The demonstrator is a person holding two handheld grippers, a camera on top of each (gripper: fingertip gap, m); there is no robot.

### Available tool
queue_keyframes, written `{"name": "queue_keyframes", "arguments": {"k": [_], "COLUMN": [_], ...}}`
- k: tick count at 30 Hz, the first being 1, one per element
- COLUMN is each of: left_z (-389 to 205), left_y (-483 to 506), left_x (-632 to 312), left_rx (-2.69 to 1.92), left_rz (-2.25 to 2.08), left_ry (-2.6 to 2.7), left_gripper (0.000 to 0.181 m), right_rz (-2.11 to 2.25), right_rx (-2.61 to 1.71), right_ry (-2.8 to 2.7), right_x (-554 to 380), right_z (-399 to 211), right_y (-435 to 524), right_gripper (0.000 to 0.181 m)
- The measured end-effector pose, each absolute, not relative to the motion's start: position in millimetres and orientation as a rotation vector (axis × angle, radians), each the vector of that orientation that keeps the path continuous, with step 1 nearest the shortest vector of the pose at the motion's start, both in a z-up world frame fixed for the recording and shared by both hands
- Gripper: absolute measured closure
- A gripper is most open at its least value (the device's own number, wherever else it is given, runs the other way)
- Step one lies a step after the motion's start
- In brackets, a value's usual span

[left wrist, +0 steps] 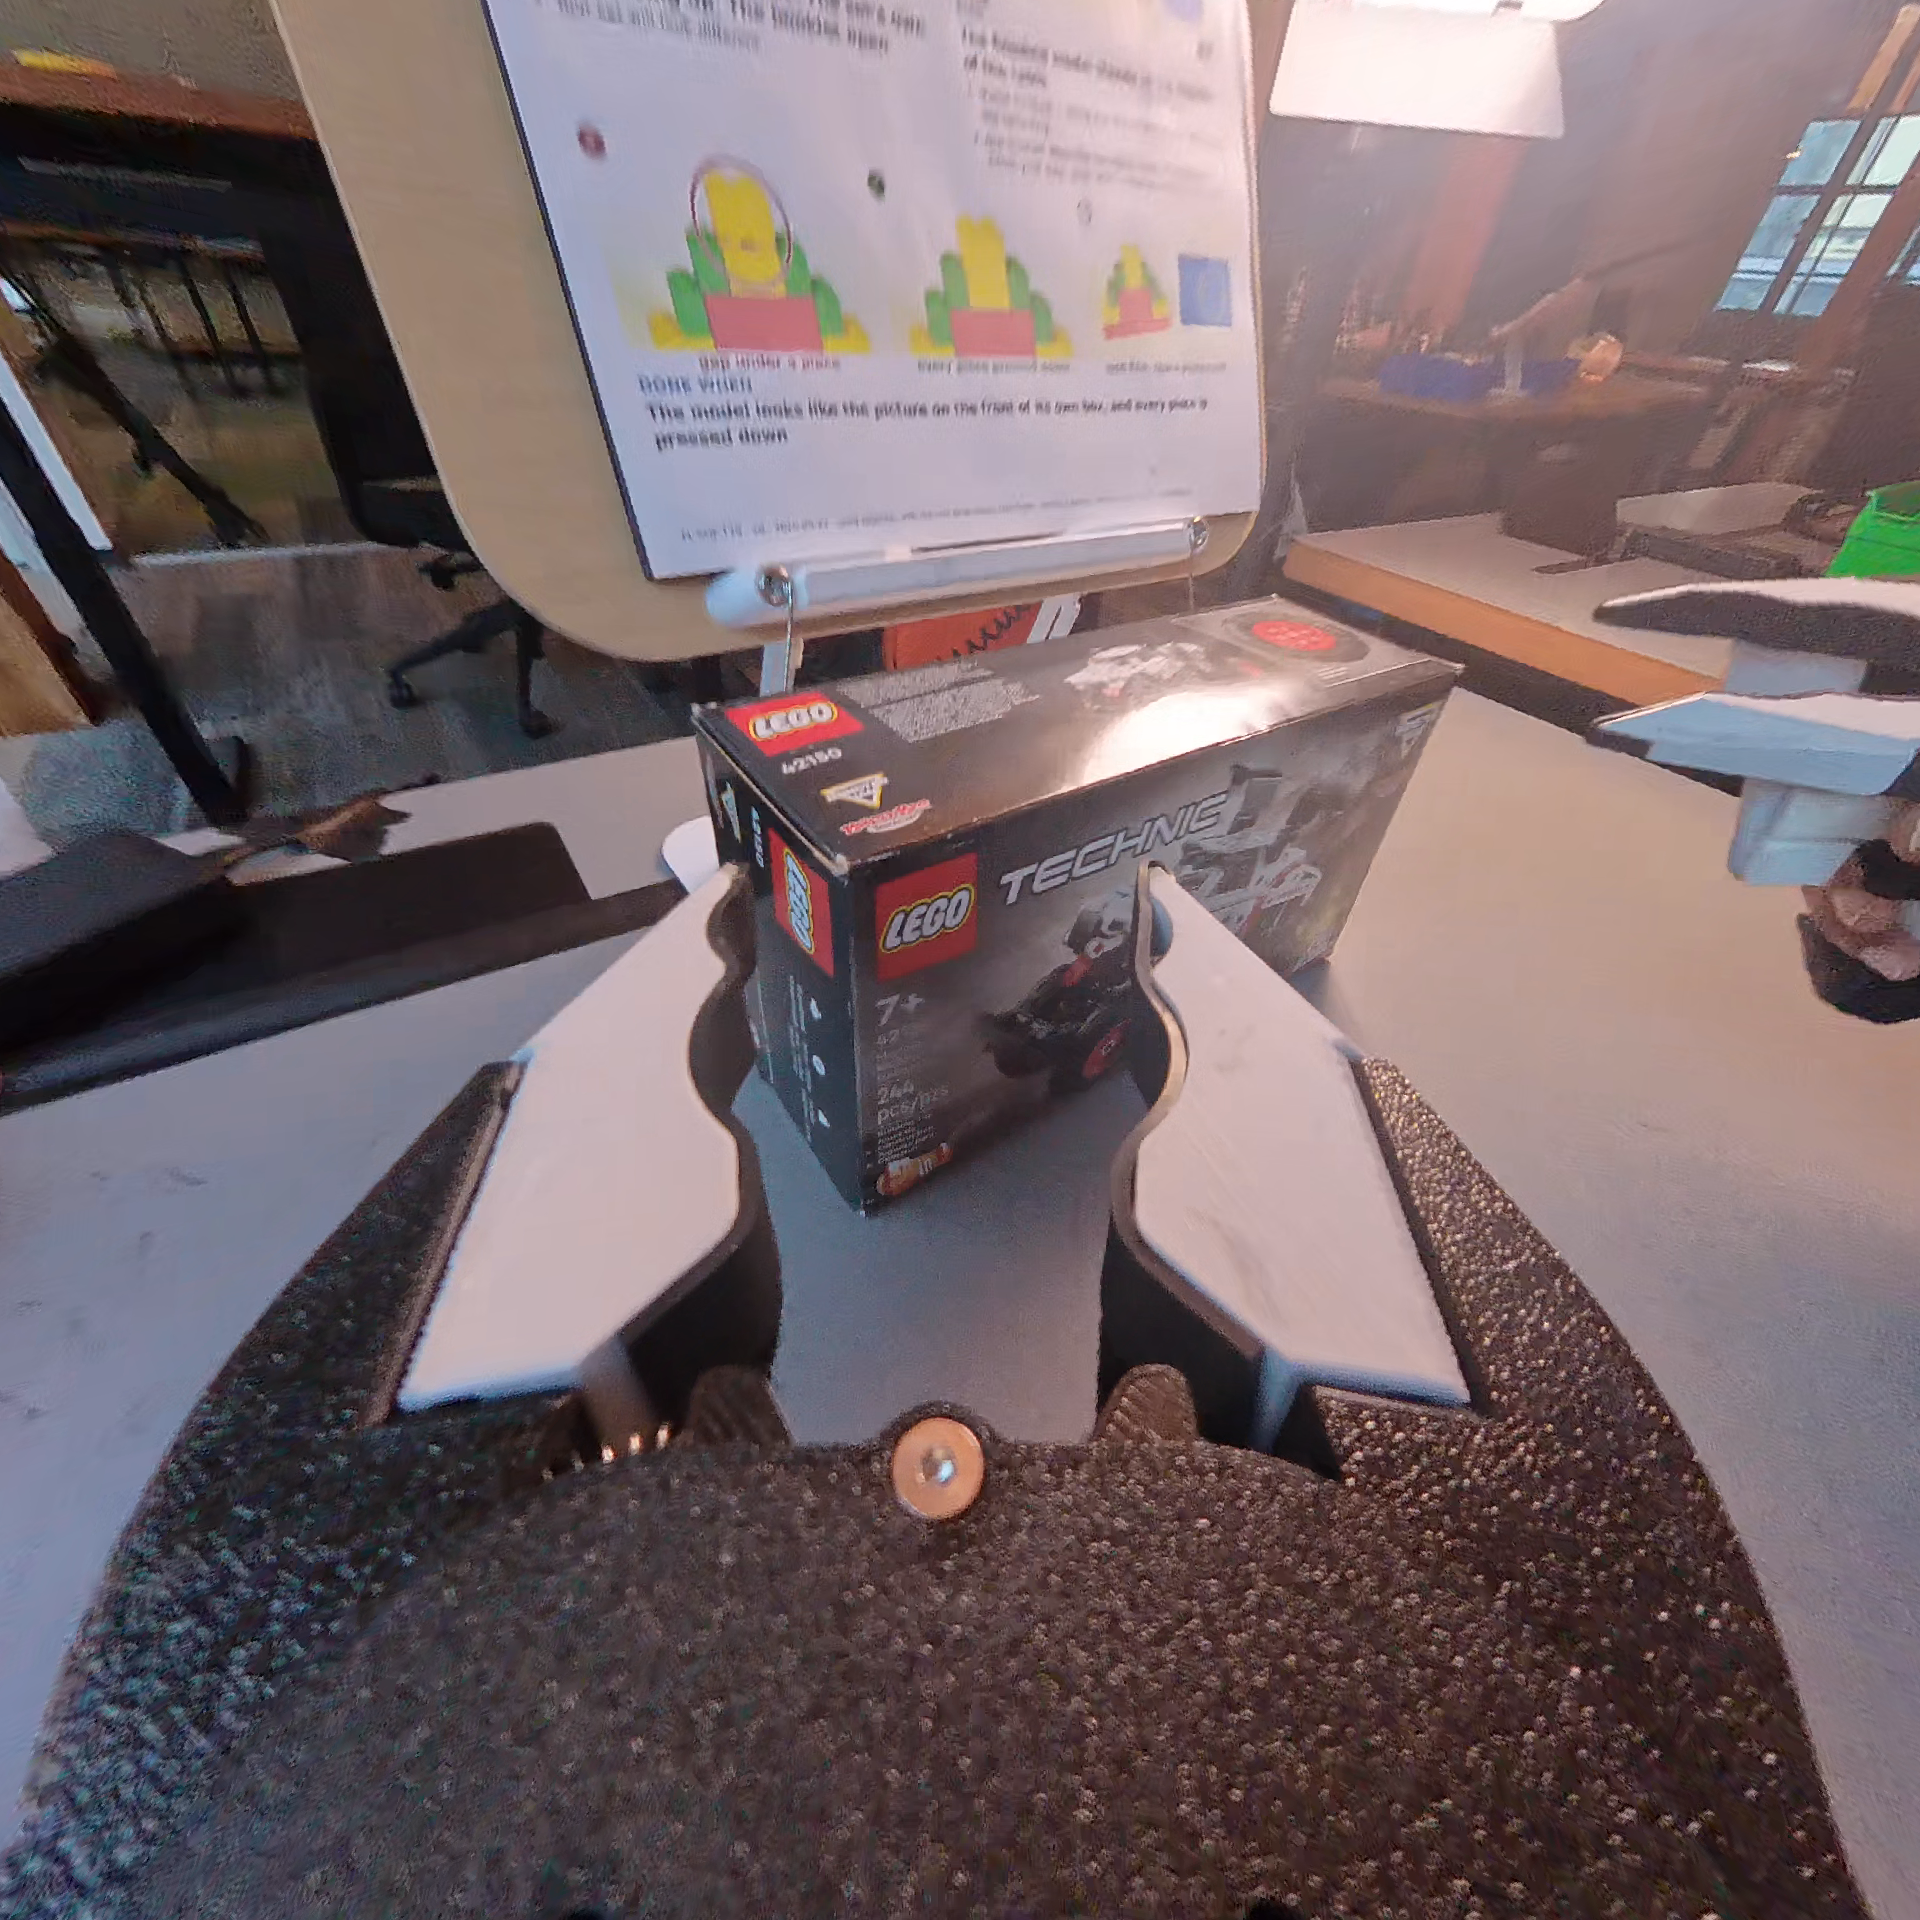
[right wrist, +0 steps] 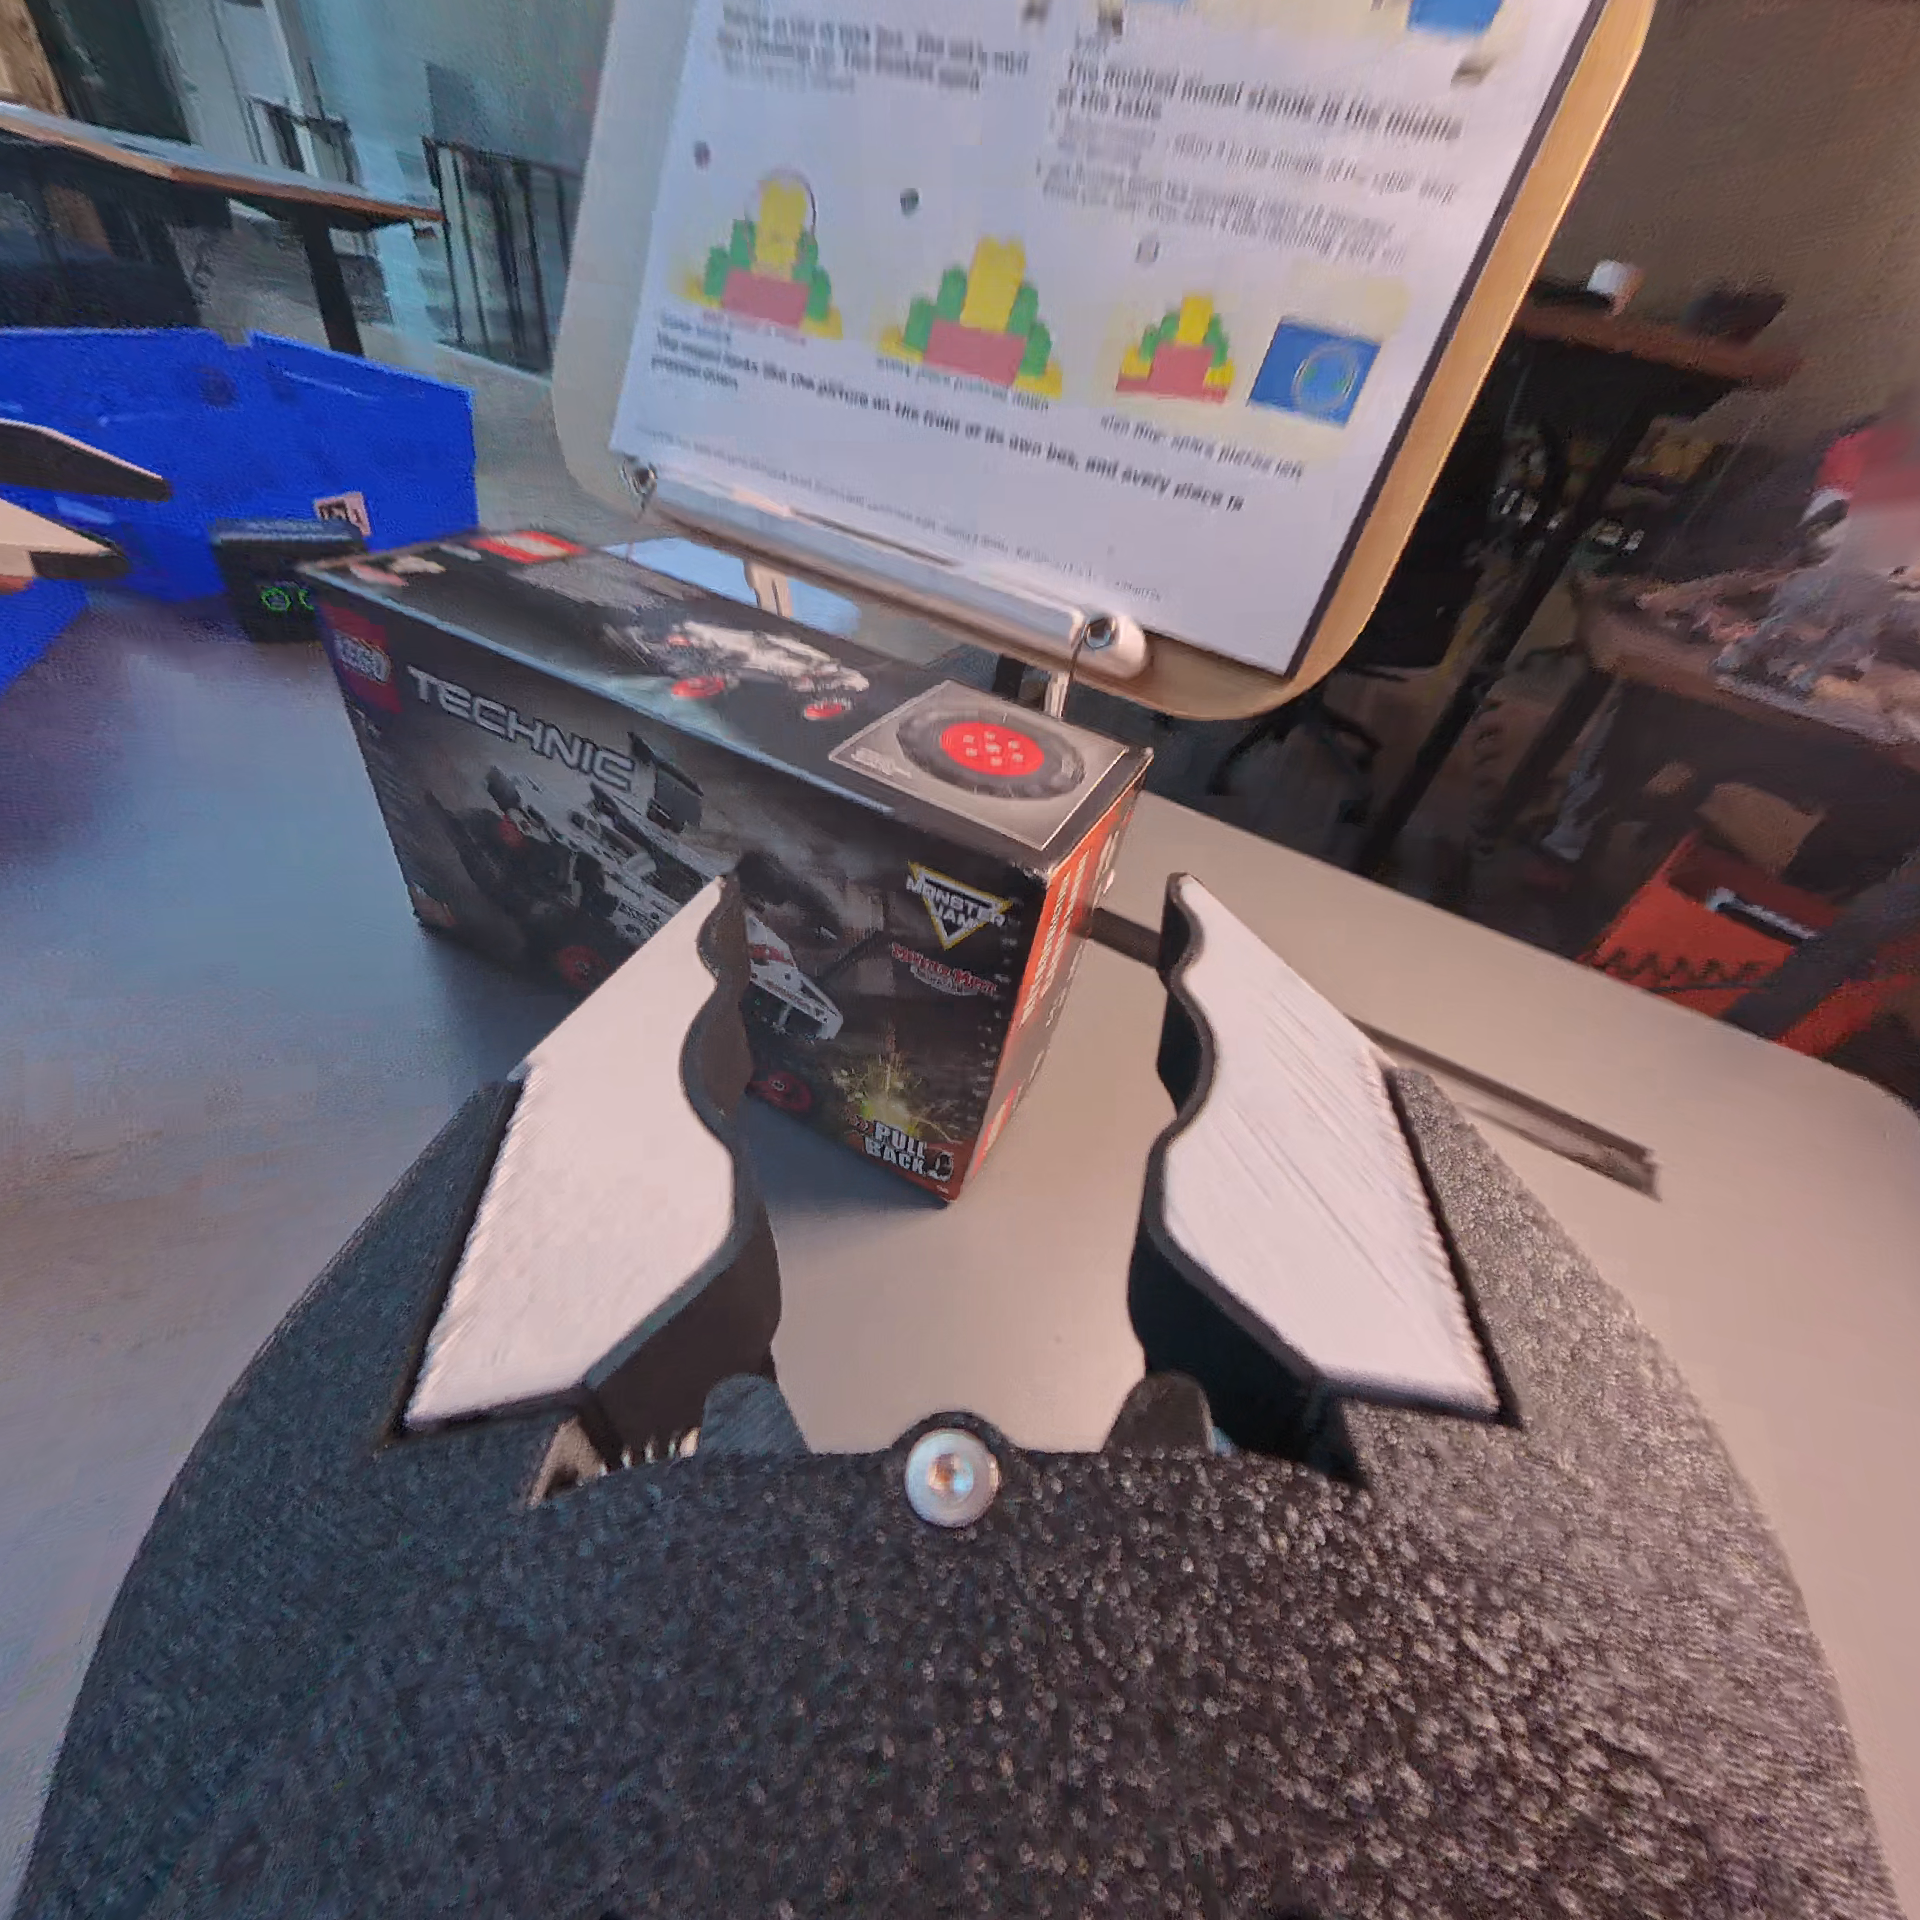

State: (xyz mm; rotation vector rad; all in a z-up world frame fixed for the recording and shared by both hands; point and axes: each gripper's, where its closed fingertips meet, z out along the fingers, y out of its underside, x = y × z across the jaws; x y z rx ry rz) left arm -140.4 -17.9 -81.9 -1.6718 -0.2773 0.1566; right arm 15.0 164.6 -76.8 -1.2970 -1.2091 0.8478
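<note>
Glossy black cardboard, the toy box [left wrist: 1070, 862] stands on its long edge mid-desk [left wrist: 1558, 1091], just before the wooden stand holding a printed sheet [left wrist: 883, 312]. Both left tongs [left wrist: 940, 883] and right tongs [right wrist: 945, 894] gape wide, empty, each framing one end corner of the box without touching. Only the right view shows a blue bin [right wrist: 260, 447] far left; only the left shows a dark mat [left wrist: 312, 914]. Bare grey desk lies open around the box.
</note>
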Motion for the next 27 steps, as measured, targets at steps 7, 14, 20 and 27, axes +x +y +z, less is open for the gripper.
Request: {"name": "queue_keyframes", "arguments": {"k": [7, 14, 20, 27], "left_z": [-53, -120, -159, -163], "left_y": [-119, -168, -162, -160], "left_x": [-51, 1, -6, -5], "left_rx": [-1.649, -1.65, -1.743, -1.77], "left_rz": [0.236, 0.306, 0.277, 0.257], "left_ry": [-0.293, -0.421, -0.49, -0.488], "left_gripper": [0.099, 0.107, 0.098, 0.089], "right_rz": [0.858, 0.898, 0.968, 0.875], "right_rx": [-1.322, -1.437, -1.441, -1.402], "right_ry": [-1.15, -1.151, -0.993, -1.026], "right_x": [118, 171, 185, 184], "right_z": [-52, -139, -127, -128], "right_y": [88, 27, 42, 37], "right_gripper": [0.088, 0.084, 0.085, 0.089]}}
